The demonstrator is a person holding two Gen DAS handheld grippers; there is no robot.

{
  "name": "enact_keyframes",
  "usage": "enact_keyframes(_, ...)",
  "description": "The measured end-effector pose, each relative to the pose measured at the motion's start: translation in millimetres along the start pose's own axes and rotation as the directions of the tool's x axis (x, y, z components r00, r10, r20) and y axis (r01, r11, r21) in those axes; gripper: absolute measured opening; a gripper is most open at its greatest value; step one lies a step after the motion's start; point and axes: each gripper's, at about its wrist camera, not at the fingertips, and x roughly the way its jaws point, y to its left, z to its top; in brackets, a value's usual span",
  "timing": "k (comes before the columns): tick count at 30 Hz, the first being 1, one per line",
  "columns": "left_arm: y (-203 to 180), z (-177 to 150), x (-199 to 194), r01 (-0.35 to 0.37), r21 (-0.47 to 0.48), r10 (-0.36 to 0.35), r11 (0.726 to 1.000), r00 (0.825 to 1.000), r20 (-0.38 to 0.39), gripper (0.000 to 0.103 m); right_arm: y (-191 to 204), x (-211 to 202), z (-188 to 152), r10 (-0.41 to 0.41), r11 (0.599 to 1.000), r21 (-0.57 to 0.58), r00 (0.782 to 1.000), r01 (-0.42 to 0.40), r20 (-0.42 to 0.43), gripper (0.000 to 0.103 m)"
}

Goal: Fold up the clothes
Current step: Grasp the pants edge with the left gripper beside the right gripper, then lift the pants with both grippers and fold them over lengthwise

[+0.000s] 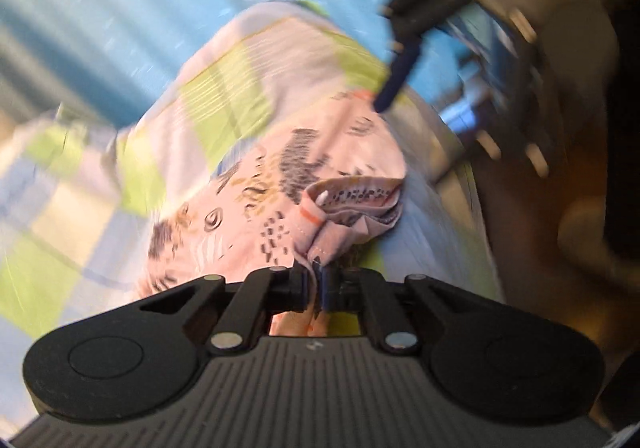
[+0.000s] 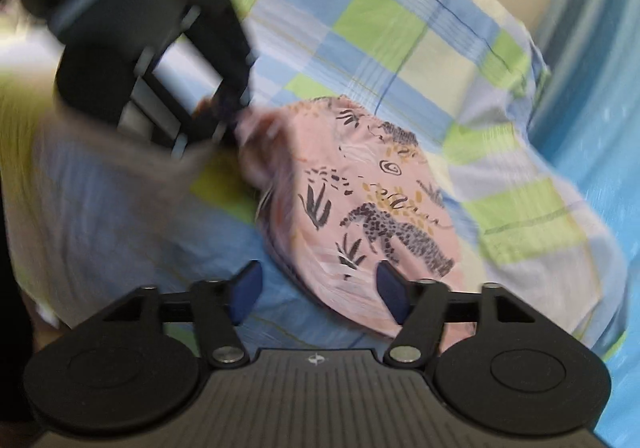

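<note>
On the bed, over a checked cotton cover of blue, green and cream squares (image 2: 380, 28), lies the task's thing: a pink jersey garment printed with leopards and leaves (image 2: 360, 184). It lies bunched in a rounded heap, not flat, in the middle of the cover.

Left: the left tongs (image 1: 318, 280) are closed tight on a hemmed edge of the garment, with an orange-stitched fold gathered just beyond the tips. The right wrist view shows them at the garment's far left corner, which is lifted. Both pictures are motion-blurred, so the amount of cloth caught is uncertain.

Right: the right tongs (image 2: 318, 288) stand wide, holding nothing, with their blue pads (image 2: 390, 286) either side of the garment's near edge.

Risks, as judged:
- The left grip looks thin and close to the hem; a quick pull could slip it free.
- With only one corner held, the garment may drag and crumple rather than fold, since the cover beneath is soft and creased.
- The right tongs, closing low, could pinch the cover along with the garment.
</note>
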Motion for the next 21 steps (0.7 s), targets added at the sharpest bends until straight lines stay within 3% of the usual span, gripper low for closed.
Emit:
enact_keyframes(3, 17, 6, -4, 0.032, -0.120, -0.030, 0.992, 0.999, 0.015, 0.004, -3, 10, 4, 0.019, 1.000, 0.002, 0.999, -0.019, 0.048, 0.067)
enact_keyframes(6, 24, 14, -11, 0.048, -0.179, -0.042, 0.983, 0.998, 0.038, 0.004, 1, 24, 11, 0.028, 0.999, -0.023, 0.994, -0.025, 0.105, 0.066)
enact_keyframes(11, 26, 14, -33, 0.054, -0.206, -0.045, 0.977, 0.998, 0.048, 0.004, -6, 52, -7, -0.039, 0.986, -0.155, 0.994, 0.055, 0.104, 0.041)
enact_keyframes(12, 26, 13, -35, 0.054, -0.204, -0.045, 0.978, 0.998, 0.047, 0.004, -10, 55, -14, -0.055, 0.979, -0.190, 0.993, 0.074, 0.101, 0.041)
enact_keyframes(17, 27, 7, -36, 0.054, -0.211, -0.045, 0.976, 0.998, 0.048, 0.004, -27, 71, -50, -0.138, 0.917, -0.363, 0.986, 0.164, 0.099, 0.041)
enact_keyframes(19, 27, 4, -35, 0.051, -0.224, -0.041, 0.973, 0.998, 0.048, 0.004, -34, 77, -65, -0.170, 0.881, -0.429, 0.980, 0.198, 0.102, 0.039)
enact_keyframes(21, 27, 2, -32, 0.046, -0.237, -0.037, 0.970, 0.998, 0.044, 0.004, -41, 84, -80, -0.202, 0.840, -0.493, 0.973, 0.229, 0.107, 0.029)
